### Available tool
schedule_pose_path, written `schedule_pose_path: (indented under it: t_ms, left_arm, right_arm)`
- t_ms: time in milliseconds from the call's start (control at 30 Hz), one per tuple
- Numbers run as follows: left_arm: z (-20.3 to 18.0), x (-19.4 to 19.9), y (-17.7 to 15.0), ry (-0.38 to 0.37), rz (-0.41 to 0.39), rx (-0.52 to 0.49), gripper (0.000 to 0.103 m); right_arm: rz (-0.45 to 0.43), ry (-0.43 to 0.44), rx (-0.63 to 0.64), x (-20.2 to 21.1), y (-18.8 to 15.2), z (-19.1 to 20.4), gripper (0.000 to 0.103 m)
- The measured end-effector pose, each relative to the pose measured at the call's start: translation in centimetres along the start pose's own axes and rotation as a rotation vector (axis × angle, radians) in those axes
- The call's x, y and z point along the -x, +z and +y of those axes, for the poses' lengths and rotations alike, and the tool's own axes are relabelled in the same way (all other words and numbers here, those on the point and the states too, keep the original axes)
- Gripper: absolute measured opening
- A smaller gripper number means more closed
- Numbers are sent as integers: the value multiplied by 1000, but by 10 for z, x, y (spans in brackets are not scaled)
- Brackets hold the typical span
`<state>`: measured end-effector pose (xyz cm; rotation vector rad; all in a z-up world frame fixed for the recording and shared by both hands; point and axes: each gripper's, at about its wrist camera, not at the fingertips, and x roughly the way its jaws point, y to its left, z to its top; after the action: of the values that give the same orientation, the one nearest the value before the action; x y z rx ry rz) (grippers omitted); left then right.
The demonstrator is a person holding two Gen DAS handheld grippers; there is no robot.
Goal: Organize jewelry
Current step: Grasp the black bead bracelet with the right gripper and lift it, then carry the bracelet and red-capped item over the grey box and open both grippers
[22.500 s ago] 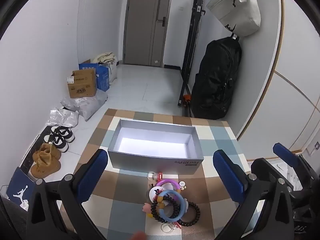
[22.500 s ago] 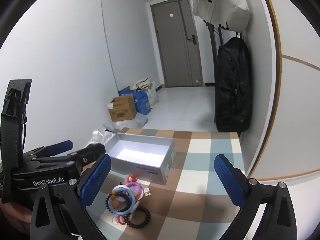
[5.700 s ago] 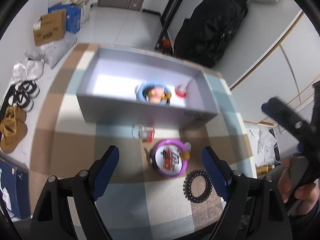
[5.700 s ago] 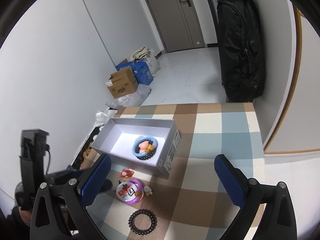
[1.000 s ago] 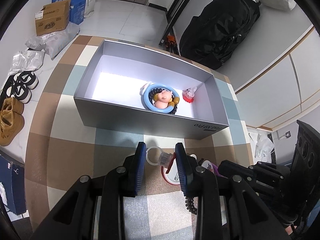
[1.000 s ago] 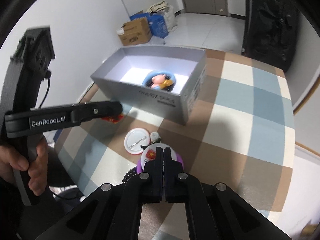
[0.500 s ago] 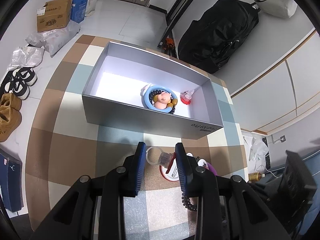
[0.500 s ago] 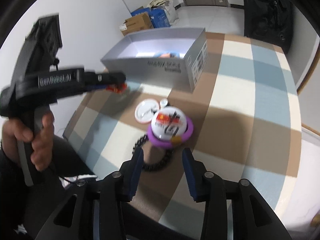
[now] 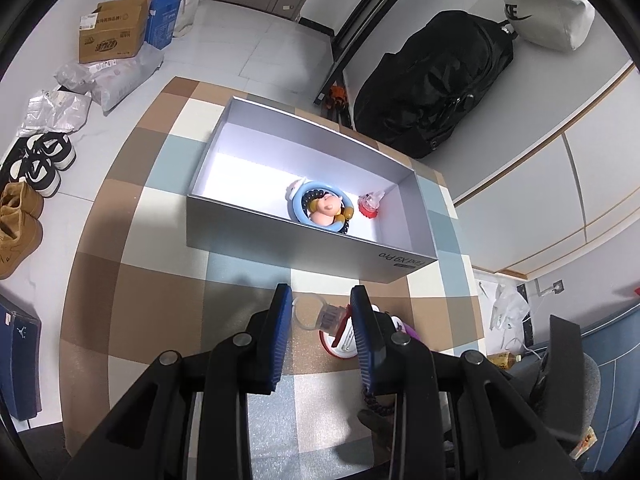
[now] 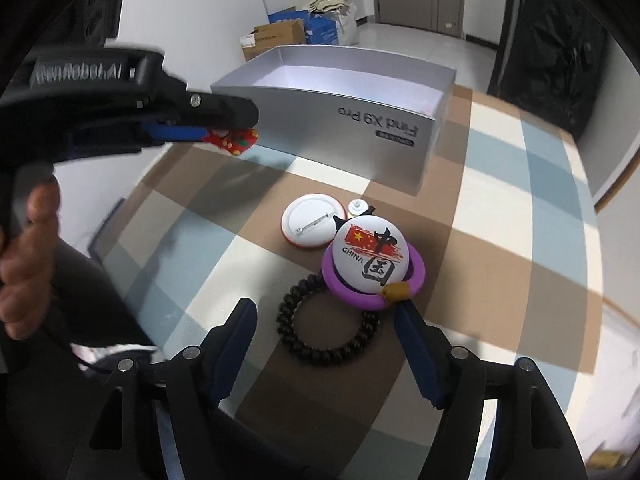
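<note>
Between the left gripper's fingers: left gripper (image 9: 320, 314) is clamped on a small red charm with a white ring (image 9: 320, 316), held above the checked tablecloth (image 9: 160, 300).
Ahead of left gripper: grey box (image 9: 280, 236), open-topped, holding a blue ring (image 9: 298, 204) around a pink figure (image 9: 326, 210), with a red trinket (image 9: 368, 206) just to their right.
Right gripper: right gripper (image 10: 326, 326) is spread wide and holds nothing.
Between and just ahead of right gripper's fingers: black bead bracelet (image 10: 326, 328) lying flat on the cloth.
Beyond the bracelet: purple ring (image 10: 374, 284) with a white China badge (image 10: 370, 258) resting in it, touching the bracelet.
Left of that badge: second badge (image 10: 310, 220), pin side up.
Left of right gripper's view: the left gripper with the red charm in the air, in front of the box.
</note>
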<state>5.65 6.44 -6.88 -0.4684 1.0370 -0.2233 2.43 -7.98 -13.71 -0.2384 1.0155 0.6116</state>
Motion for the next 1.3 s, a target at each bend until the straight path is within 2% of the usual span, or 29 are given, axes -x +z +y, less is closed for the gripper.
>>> schedule_pose_path:
  t_ms: [67, 133, 300, 400, 600, 767, 1000, 1300]
  left_arm:
    - [1, 1, 1, -2, -4, 2, 24]
    - [1, 2, 1, -11, -7, 8, 24]
    - [1, 7, 4, -27, -24, 19, 24]
    - [-1, 11, 7, -39, -39, 19, 24]
    - [-2, 17, 13, -46, -79, 21, 24]
    - [-1, 23, 20, -48, -130, 30, 24]
    - [2, 24, 34, -55, -189, 53, 24]
    - [6, 6, 52, -58, -164, 63, 24]
  right_arm:
    - [-2, -40, 24, -2, 0, 4, 60]
    - [-7, -26, 30, -1, 0, 6, 51]
    - [-22, 43, 34, 3, 3, 8, 46]
    - [-64, 142, 21, 15, 9, 10, 46]
    - [-177, 245, -13, 39, 24, 9, 46]
    - [-246, 265, -72, 47, 43, -4, 46]
    - [-336, 235, -127, 59, 71, -29, 46]
    - [-361, 234, -201, 56, 100, -53, 46]
